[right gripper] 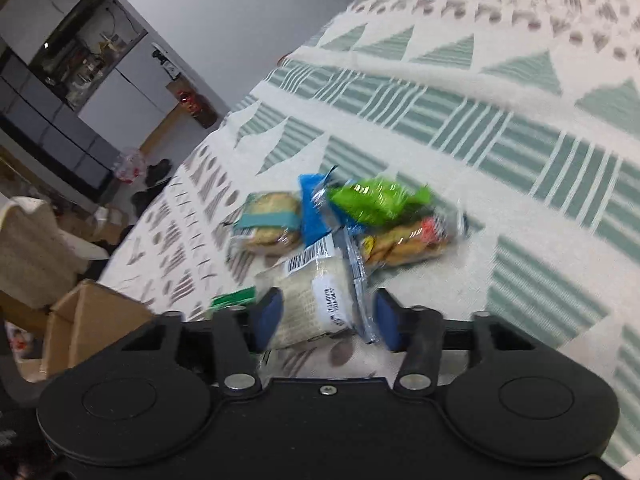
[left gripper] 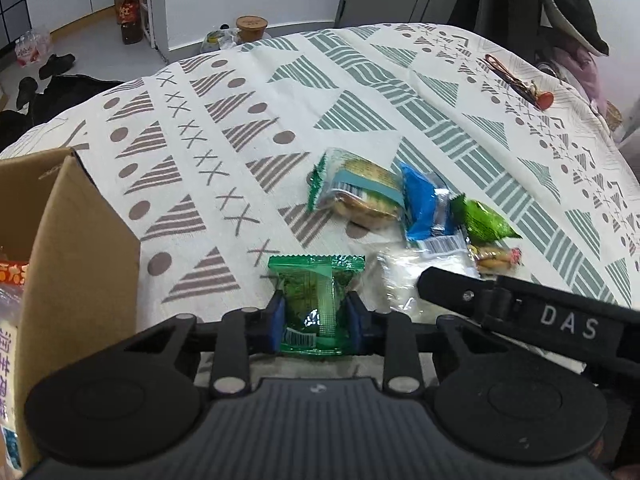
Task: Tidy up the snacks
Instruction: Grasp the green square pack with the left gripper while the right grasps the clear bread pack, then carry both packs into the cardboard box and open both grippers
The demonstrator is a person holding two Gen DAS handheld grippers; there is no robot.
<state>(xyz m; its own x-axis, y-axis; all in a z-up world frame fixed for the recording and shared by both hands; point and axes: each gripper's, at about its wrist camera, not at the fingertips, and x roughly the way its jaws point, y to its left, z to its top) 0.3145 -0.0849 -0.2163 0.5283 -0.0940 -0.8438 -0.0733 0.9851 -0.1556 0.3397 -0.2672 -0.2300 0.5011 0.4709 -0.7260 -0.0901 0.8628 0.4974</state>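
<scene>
My left gripper [left gripper: 316, 320] is shut on a dark green snack packet [left gripper: 316, 280], held just above the patterned tablecloth [left gripper: 224, 128]. A cardboard box [left gripper: 80, 240] stands open at its left. My right gripper [right gripper: 329, 318] is open, its blue pads [right gripper: 270, 316] on either side of a white cracker packet [right gripper: 312, 300] lying on the cloth. Behind it lie a round-cracker pack with a teal band [right gripper: 272, 220], a blue pack [right gripper: 314, 216], a bright green pack [right gripper: 372, 200] and a small cookie pack [right gripper: 404, 240]. The right wrist view is blurred by motion.
The box [right gripper: 92, 320] holds some snack bags at its left side [left gripper: 12, 276]. A black gripper housing marked DAS [left gripper: 560, 320] reaches in from the right. A red-tipped object [left gripper: 520, 84] lies at the far right of the table. A coat hangs on a chair [left gripper: 560, 8] behind.
</scene>
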